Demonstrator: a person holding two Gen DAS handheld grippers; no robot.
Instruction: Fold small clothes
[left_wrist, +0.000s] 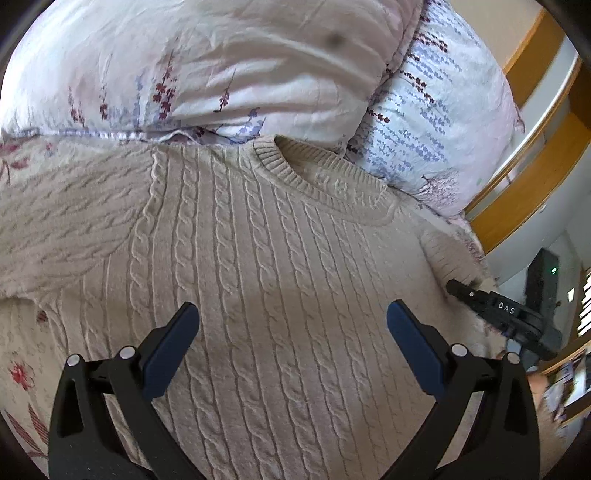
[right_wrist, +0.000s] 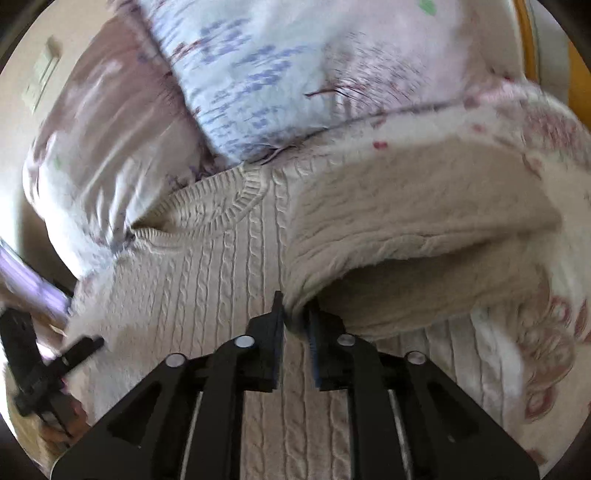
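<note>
While my right tool (right_wrist: 295, 314) pinches the sleeve cuff (right_wrist: 406, 229) over the sweater (left_wrist: 258, 277), my left tool (left_wrist: 291, 317) hovers wide above its chest; collar edge meets the pillows (left_wrist: 221, 66), bed (left_wrist: 22, 354) free at the left.

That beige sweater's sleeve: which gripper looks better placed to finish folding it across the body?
The right gripper, probably. The sleeve already sits lifted between its narrow jaws, over the sweater. The left gripper hovers open above the chest, holding nothing.
</note>
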